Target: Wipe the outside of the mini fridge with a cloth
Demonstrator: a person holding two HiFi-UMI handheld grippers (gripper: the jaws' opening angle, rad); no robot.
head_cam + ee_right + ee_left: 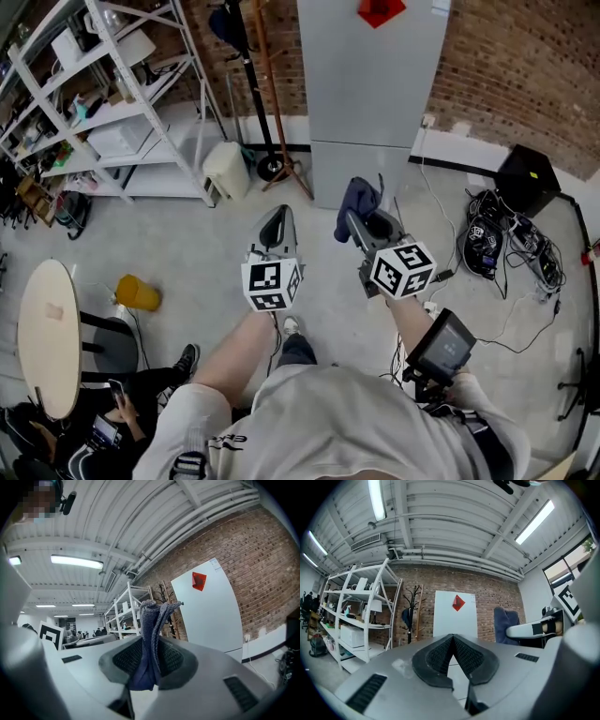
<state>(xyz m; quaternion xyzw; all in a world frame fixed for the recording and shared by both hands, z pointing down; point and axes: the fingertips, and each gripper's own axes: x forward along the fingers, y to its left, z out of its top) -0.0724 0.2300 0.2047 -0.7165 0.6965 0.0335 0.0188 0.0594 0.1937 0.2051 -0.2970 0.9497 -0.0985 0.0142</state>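
Shelving (112, 103): white rack at far left against the brick wall, loaded with boxes and bottles.
Round table (45, 337): pale top at lower left. A seated person with a phone is beside it, shown only in the head view.
Yellow container (138, 293): on the floor between the table and the left gripper.
Coat stand (265, 94): just left of the fridge, with a dark garment hanging from it.
Left gripper (278, 217): pointed at the fridge and well apart from it. Its own view shows the jaws closed tip to tip with nothing between them.
Fridge (370, 94): pale grey and upright against the brick wall, with a red diamond mark on the front. The door seam is seen only from the head view.
Cloth (359, 197): dark blue, bunched, not touching the fridge. The right gripper view shows it standing up out of the jaws.
Right gripper (356, 220): jaws clamped on the cloth's lower end.
Cables (497, 246): tangled on the floor at right, near a black box (528, 178).
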